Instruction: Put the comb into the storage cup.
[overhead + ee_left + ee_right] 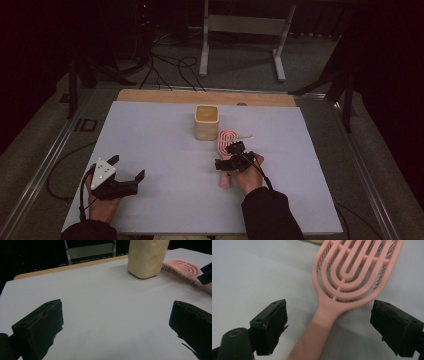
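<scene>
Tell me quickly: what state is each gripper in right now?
Left gripper: open, holding nothing, over bare table.
Right gripper: open, jaws either side of the pink hairbrush handle, not pressing on it.

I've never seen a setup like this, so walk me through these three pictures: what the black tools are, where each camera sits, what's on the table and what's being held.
A person sits at a table covered with a white sheet, with a hand-held two-jaw clamp in each hand. The high view looks down from above; the other two cameras ride on the clamps and look along their black jaws.

On the table stand a cream container and, beside it, a pink hairbrush lying with its bristles down.

The left gripper rests open over bare table, holding nothing. The right gripper is open with a jaw on each side of the brush's neck, not pressing on it. Nothing is held yet.
</scene>
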Motion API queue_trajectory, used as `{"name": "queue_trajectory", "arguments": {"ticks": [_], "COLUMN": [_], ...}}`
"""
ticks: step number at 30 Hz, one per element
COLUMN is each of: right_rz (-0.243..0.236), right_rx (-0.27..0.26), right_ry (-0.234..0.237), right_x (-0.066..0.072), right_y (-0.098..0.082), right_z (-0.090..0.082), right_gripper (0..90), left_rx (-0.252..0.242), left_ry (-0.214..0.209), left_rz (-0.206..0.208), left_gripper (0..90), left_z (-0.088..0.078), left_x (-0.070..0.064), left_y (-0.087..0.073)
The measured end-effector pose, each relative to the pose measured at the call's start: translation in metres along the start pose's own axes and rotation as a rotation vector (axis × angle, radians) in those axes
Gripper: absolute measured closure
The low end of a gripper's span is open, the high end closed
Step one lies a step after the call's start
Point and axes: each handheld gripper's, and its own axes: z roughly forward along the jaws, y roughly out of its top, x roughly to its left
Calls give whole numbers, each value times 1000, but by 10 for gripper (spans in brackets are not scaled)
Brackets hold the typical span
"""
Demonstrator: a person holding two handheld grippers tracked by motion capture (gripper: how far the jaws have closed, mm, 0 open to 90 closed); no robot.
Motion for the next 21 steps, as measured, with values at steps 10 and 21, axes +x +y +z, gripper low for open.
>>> {"name": "queue_trajectory", "arguments": {"ticks": [10, 21], "right_rz": [3, -23], "right_rx": [59, 88], "right_ry": [-17, -52], "right_x": [0, -3], "right_y": [-2, -1], "right_z": [8, 10], "right_gripper": [371, 485], "left_rx": [-1, -1], "left_ry": [2, 1], "left_rz": [0, 1], "left_gripper": [0, 0], "left_z": [0, 0], "left_x": [0, 0], "left_y": [0, 0]}}
